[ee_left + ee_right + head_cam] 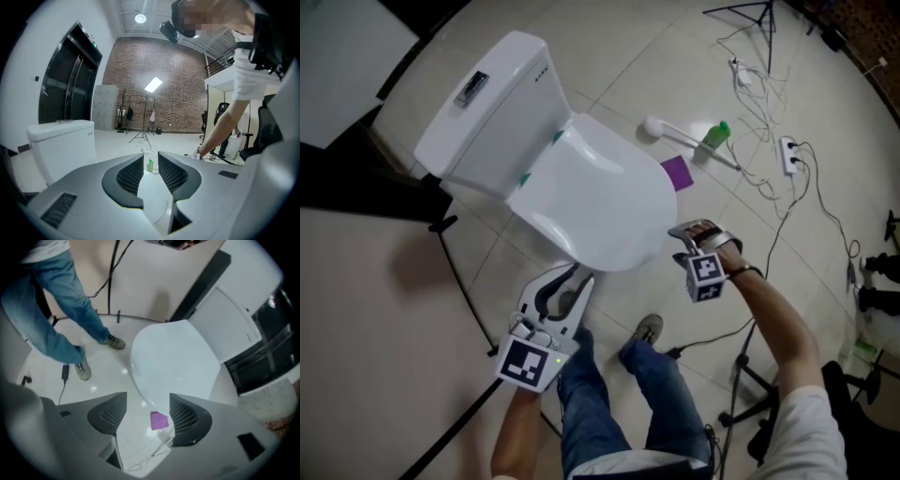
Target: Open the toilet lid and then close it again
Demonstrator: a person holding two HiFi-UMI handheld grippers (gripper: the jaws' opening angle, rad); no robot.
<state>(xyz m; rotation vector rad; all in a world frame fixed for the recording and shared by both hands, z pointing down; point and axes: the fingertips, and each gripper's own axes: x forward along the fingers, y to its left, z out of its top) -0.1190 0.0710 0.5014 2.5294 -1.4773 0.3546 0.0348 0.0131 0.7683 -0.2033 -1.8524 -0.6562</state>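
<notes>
Two grippers hang at the front of the toilet, and both are released, with nothing clamped. The left gripper (572,279) (150,161) points almost level with its jaws partly apart. The gap between them is narrow and nothing is pinched in it. The toilet lid (595,202) (152,197) (173,362) lies shut on the bowl, just ahead of this gripper's tips and a little below them. Whether the tips touch its front rim cannot be told. Past the lid, further ahead of the gripper, stands the white tank (483,103). A green bottle (717,133) (150,165) shows far off through the gap.

The right gripper (682,244) (147,404) points steeply down, its jaws spread wide. The lid's rounded front corner sits just beside it, on the side toward the left gripper and clear of both pads. Below the open jaws is bare tiled floor (384,281), and a purple square (677,172) (159,420) lies on it beyond the tips. The person's shoe (647,328) rests on the floor between the two grippers.
</notes>
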